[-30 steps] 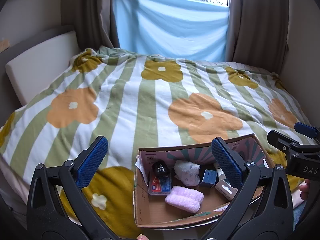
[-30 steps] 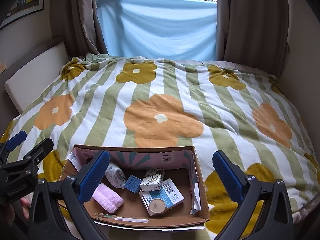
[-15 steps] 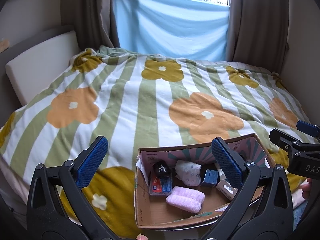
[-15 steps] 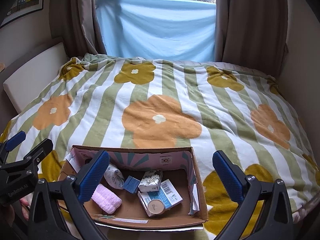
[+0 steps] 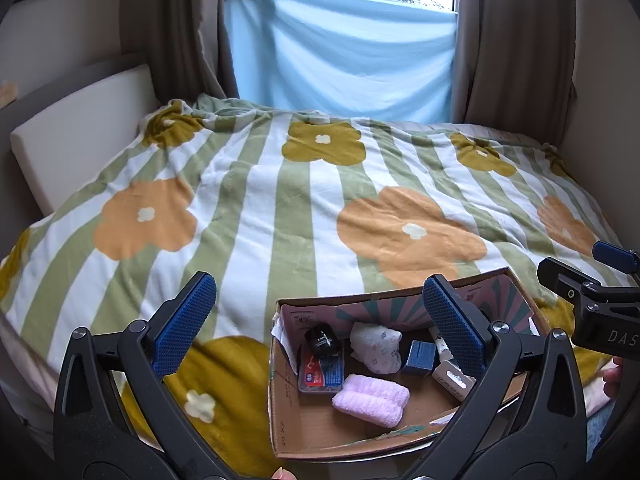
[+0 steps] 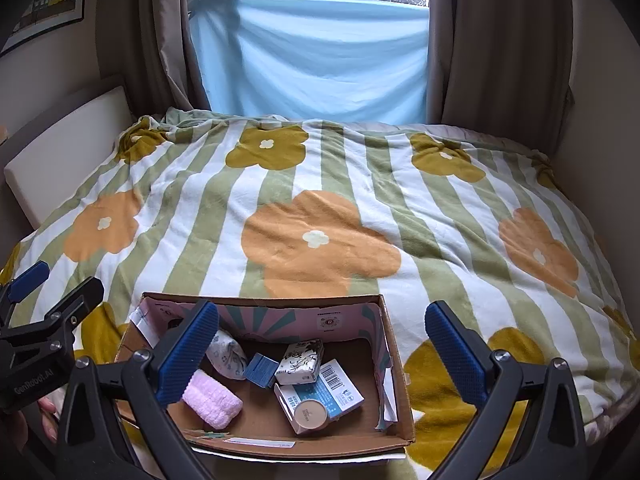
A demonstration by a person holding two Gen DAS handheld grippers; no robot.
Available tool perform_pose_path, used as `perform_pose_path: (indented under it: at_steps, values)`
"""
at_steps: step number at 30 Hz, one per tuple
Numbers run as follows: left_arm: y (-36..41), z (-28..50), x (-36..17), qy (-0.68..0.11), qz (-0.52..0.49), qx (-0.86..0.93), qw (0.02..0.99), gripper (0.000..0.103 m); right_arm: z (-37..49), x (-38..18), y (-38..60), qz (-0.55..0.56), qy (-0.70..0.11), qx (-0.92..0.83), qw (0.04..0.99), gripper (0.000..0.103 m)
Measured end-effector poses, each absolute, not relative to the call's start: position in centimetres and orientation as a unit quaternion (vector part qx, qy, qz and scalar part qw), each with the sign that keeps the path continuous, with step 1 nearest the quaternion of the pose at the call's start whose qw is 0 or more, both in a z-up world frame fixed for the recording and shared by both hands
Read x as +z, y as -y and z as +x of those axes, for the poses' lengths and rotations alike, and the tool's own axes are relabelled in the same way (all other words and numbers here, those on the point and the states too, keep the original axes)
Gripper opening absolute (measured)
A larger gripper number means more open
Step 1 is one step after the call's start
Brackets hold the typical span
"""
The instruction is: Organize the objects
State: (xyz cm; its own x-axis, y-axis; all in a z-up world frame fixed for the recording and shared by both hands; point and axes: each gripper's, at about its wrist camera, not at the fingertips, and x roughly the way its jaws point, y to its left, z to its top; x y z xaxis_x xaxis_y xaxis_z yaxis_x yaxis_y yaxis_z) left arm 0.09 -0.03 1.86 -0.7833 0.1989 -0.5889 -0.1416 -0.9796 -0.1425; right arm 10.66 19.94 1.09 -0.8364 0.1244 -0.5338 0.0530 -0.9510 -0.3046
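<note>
Both grippers, left gripper (image 5: 320,328) and right gripper (image 6: 322,344), hovered with jaws spread wide and empty above the cardboard box (image 6: 394,364) resting on the bed (image 6: 320,200). Crowded items could shift, and the soft bedding might let it tip under a careless push.

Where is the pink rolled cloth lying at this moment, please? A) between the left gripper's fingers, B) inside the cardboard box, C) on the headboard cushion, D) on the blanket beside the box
B: the pink rolled cloth lies on the floor of the cardboard box, near its front edge, and both the left gripper and right gripper are open and hold nothing.
</note>
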Motion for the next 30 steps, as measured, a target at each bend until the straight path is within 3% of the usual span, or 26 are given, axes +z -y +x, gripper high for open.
perform_pose_path:
  at_steps: [30]
  values:
    - [0.24,0.5,2.81,0.039,-0.306,0.948,0.082,0.103,10.75,1.53,-20.86,-0.284,0.151,0.947,0.018,0.102]
